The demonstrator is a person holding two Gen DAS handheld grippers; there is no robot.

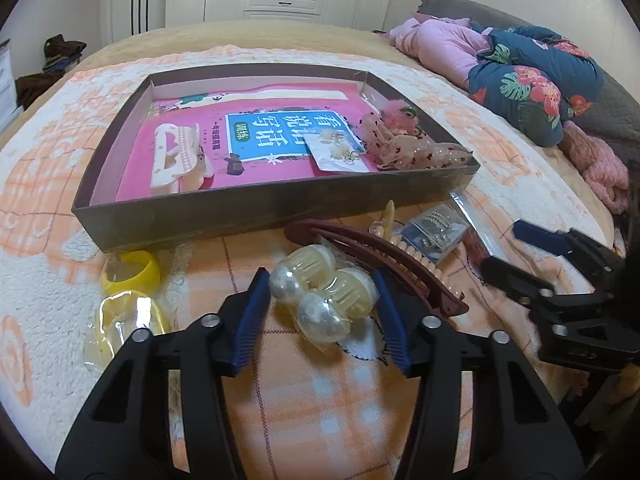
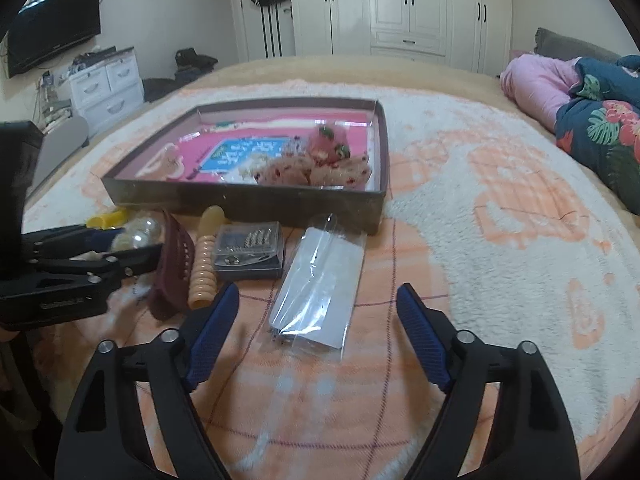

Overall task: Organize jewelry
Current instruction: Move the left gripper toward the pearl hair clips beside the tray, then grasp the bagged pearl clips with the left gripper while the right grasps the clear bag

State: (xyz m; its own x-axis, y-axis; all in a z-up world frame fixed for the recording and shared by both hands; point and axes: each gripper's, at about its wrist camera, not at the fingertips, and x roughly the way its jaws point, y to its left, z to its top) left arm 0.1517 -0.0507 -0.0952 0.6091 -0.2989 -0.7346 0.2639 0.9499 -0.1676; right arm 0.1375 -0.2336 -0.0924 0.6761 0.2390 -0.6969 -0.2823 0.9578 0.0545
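A shallow dark box [image 1: 276,206] [image 2: 248,200] lies on the bed blanket and holds a pink book, a white claw clip [image 1: 176,158], an earring card [image 1: 340,152] and floral scrunchies [image 1: 404,144]. My left gripper [image 1: 322,300] has its fingers on either side of a bagged pair of pearl hair clips [image 1: 322,298], touching its sides. My right gripper [image 2: 318,308] is open and empty over a clear plastic bag with a white card [image 2: 320,288]. A maroon hair clip [image 1: 380,256] [image 2: 170,264], a peach comb clip [image 2: 204,264] and a small clear box of earrings [image 1: 434,230] [image 2: 248,250] lie in front of the dark box.
A yellow bangle [image 1: 130,274] and a bagged yellow item [image 1: 124,322] lie left of my left gripper. A folded pink and floral quilt [image 1: 520,76] [image 2: 592,120] sits at the right. The right gripper shows in the left wrist view [image 1: 516,248]. White wardrobes stand behind.
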